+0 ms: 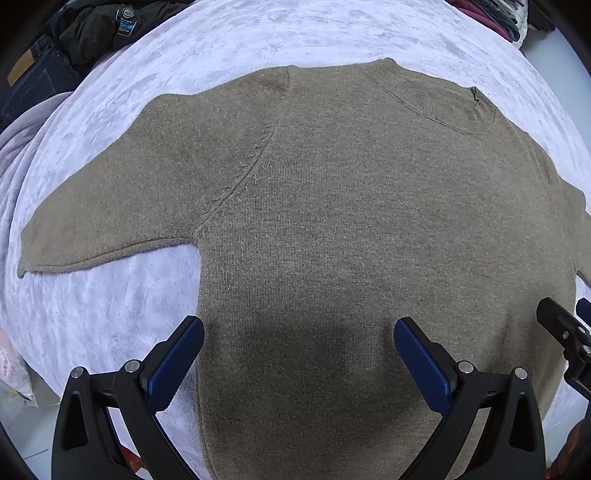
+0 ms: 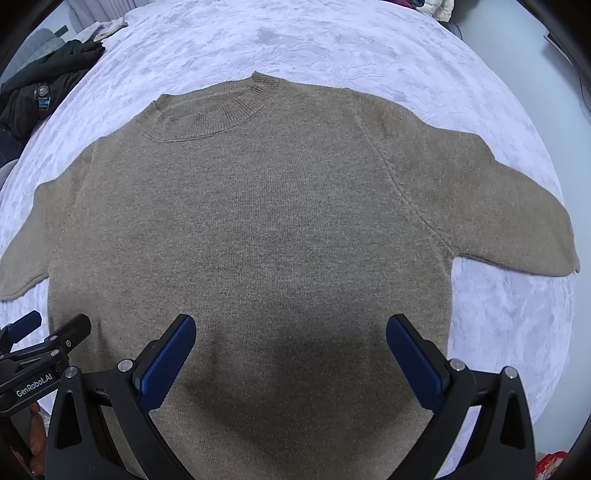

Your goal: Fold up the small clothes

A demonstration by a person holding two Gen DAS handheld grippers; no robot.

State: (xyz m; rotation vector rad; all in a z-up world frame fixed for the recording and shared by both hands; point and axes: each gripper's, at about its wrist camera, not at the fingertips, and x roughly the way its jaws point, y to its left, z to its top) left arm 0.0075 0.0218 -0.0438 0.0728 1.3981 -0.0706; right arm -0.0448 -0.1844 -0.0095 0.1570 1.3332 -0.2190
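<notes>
While spread flat on a white fleece blanket (image 1: pixel 258 33), taupe knitted sweater (image 1: pixel 332 221) fills both views, collar at the far edge. Left gripper (image 1: pixel 299 354) hovering above lower hem area, jaws spread wide, empty. Right gripper (image 2: pixel 291 350) likewise splayed, holding nothing. Left view alone showing jeans (image 1: pixel 33 81) beyond the blanket; right view alone showing right sleeve (image 2: pixel 517 221) whole

One taupe knit sweater (image 1: pixel 332 229), flat beneath and ahead of both claws; two sleeves, one ribbed collar. One white plush blanket (image 1: pixel 295 33) under it. Two grippers: left gripper (image 1: pixel 299 354) and right gripper (image 2: pixel 291 350), each with two blue-padded fingers spread wide. One dark jacket (image 2: pixel 44 85), far left of the right claw.
</notes>
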